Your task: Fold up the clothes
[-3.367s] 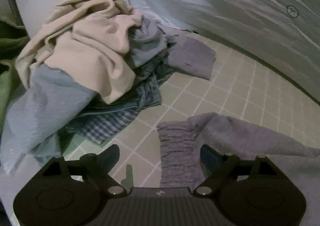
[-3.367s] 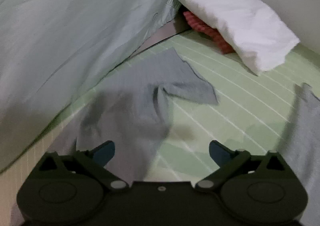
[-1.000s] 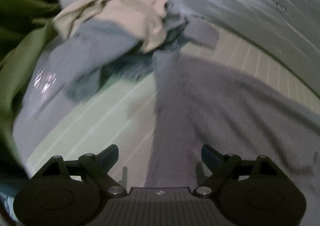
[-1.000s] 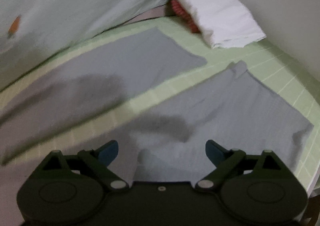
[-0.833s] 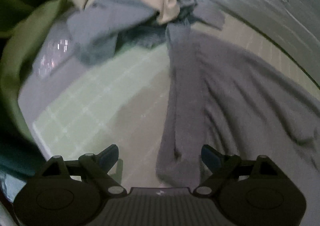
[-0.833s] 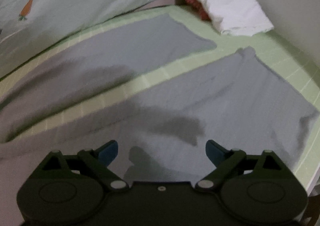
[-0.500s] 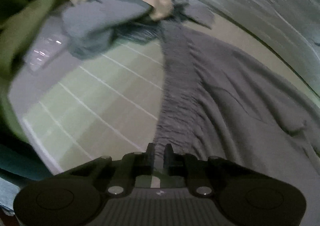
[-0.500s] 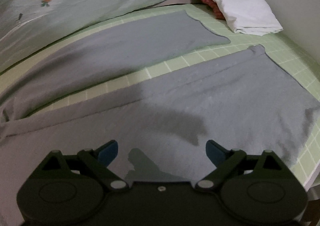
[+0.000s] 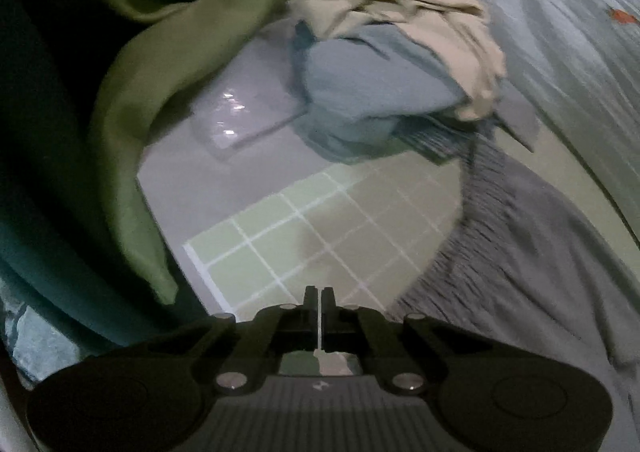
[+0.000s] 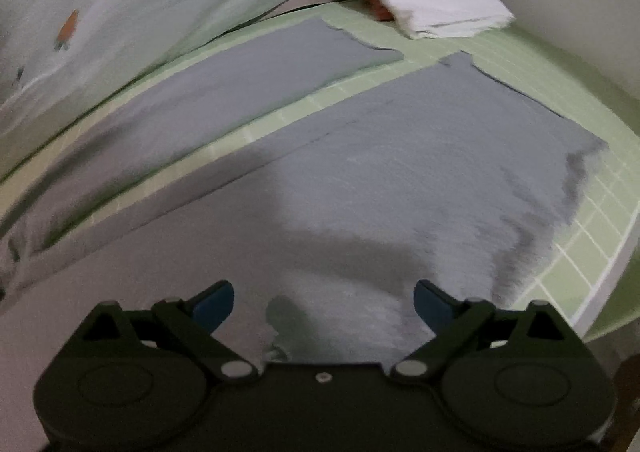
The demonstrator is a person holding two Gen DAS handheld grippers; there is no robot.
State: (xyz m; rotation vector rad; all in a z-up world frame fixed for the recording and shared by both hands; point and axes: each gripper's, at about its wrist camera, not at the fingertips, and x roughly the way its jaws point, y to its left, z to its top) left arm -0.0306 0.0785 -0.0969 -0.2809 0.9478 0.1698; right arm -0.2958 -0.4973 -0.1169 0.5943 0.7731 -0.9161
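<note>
Grey trousers point(image 10: 400, 156) lie spread flat on the green checked mat point(image 10: 592, 236), both legs running toward the far right. Their ribbed waistband point(image 9: 476, 220) shows in the left wrist view, right of my left gripper point(image 9: 319, 294). My left gripper is shut with nothing visible between the fingers; it sits over bare mat point(image 9: 280, 236) left of the waistband. My right gripper point(image 10: 324, 302) is open and empty, hovering low over the near trouser leg.
A pile of unfolded clothes point(image 9: 400, 64), beige on top of blue, sits at the far left. A green curtain point(image 9: 132, 92) hangs at the left edge. A folded white cloth point(image 10: 424, 4) over something red lies at the far right. A pale sheet point(image 10: 140, 4) backs the mat.
My left gripper closed from open on the waistband, then swung left; the waistband now lies to its right. My right gripper stayed open and shifted slightly over the trousers.
</note>
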